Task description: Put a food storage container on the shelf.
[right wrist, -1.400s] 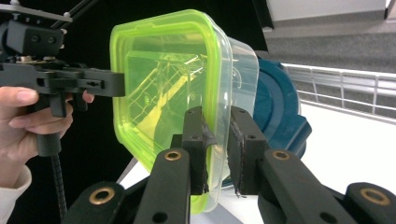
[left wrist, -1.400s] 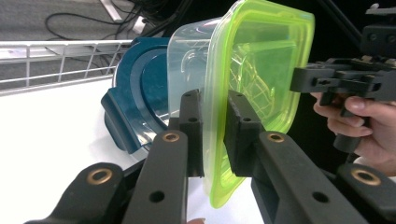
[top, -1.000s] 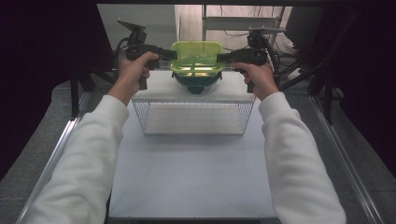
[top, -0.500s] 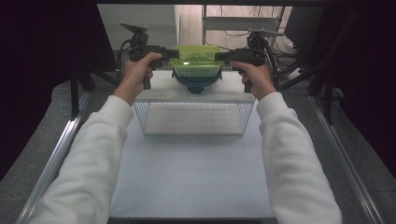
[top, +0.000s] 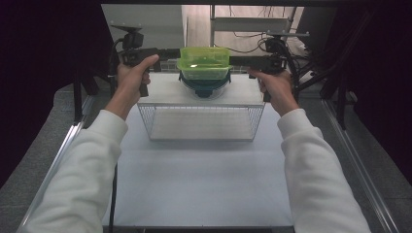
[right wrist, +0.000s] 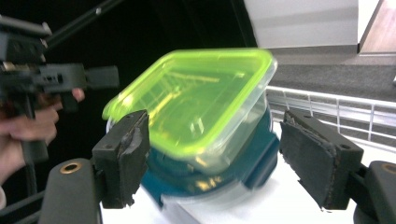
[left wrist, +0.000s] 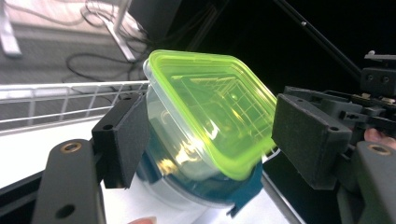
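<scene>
- Lime-green lidded clear plastic container (top: 204, 62) sits stacked on a teal-lidded container (top: 204, 86), behind the wire basket (top: 201, 121).
- Our left gripper (top: 167, 52) and right gripper (top: 238, 60) have just been opening; both jaws stand wide, touching nothing.
- We judge it light, stiff and slippery; grip opposite side walls beneath the lid rim.

Lower container (left wrist: 201, 193) largely masked by the green-lidded box (left wrist: 205, 112) stacked on it, contents unreadable through glare. Right edge of that dark-teal lid (right wrist: 254, 165) smeared by blur in the right gripper view. Wire basket (top: 201, 121) far wall blocked behind the stack in the high view; person's sleeves cropped at the bottom edge.
</scene>
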`<state>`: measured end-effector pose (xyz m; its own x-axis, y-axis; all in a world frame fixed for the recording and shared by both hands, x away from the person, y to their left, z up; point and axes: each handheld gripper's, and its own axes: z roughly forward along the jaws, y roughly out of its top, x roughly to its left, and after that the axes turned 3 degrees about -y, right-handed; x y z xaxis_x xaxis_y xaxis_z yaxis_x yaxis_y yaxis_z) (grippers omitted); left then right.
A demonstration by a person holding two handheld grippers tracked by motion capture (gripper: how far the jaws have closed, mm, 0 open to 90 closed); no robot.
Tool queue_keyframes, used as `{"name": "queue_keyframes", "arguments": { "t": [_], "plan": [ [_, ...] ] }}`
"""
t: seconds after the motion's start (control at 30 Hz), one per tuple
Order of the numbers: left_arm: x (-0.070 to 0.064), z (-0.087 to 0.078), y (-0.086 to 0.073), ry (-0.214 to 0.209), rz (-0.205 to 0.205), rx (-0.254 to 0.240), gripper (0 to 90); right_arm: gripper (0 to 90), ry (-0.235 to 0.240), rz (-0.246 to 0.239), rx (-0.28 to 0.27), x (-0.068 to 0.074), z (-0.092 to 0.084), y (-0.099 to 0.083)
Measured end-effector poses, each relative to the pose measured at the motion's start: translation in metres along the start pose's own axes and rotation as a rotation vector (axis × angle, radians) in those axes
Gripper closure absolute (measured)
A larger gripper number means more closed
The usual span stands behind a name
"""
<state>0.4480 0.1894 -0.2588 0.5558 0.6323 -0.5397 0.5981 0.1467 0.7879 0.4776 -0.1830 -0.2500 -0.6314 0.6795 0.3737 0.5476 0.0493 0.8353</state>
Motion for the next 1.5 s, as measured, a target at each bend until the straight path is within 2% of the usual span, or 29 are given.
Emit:
{"name": "queue_keyframes", "arguments": {
  "t": [0.13, 0.33, 0.5, 0.63, 0.77, 0.83, 1.0, 1.1, 1.13, 1.3, 1.4, 1.5],
  "plan": [
    [-0.011, -0.011, -0.014, -0.004, 0.058, 0.019, 25.7, 22.8, -0.008, -0.065, 0.011, 0.006, -0.013, -0.011],
    [-0.021, -0.026, -0.04, 0.013, 0.116, 0.03, 25.9, 22.1, -0.025, -0.115, 0.017, 0.01, -0.033, -0.031],
    [-0.029, -0.04, -0.078, 0.052, 0.18, 0.055, 26.7, 22.1, -0.022, -0.162, 0.032, 0.017, -0.052, -0.056],
    [-0.032, -0.053, -0.11, 0.064, 0.215, 0.067, 26.7, 22.1, -0.035, -0.223, 0.055, 0.024, -0.071, -0.089],
    [-0.032, -0.062, -0.146, 0.043, 0.204, 0.081, 26.8, 22.1, -0.052, -0.246, 0.062, 0.022, -0.083, -0.117],
    [-0.03, -0.062, -0.162, 0.054, 0.211, 0.104, 26.9, 22.1, -0.066, -0.249, 0.075, 0.019, -0.087, -0.133],
    [-0.02, -0.054, -0.198, 0.074, 0.204, 0.149, 27.0, 22.5, -0.072, -0.212, 0.102, 0.003, -0.088, -0.173],
    [-0.014, -0.046, -0.22, 0.092, 0.217, 0.192, 26.8, 22.9, -0.086, -0.203, 0.132, -0.003, -0.085, -0.191],
    [-0.012, -0.045, -0.225, 0.094, 0.216, 0.201, 26.4, 23.0, -0.086, -0.197, 0.16, -0.005, -0.083, -0.201],
    [-0.002, -0.04, -0.244, 0.092, 0.171, 0.216, 26.6, 23.4, -0.088, -0.181, 0.201, -0.012, -0.077, -0.224],
    [0.0, -0.039, -0.248, 0.122, 0.179, 0.228, 26.4, 23.4, -0.09, -0.177, 0.202, -0.014, -0.077, -0.226],
    [0.001, -0.04, -0.249, 0.118, 0.171, 0.225, 26.5, 23.5, -0.091, -0.179, 0.189, -0.014, -0.079, -0.225]
  ]
}}
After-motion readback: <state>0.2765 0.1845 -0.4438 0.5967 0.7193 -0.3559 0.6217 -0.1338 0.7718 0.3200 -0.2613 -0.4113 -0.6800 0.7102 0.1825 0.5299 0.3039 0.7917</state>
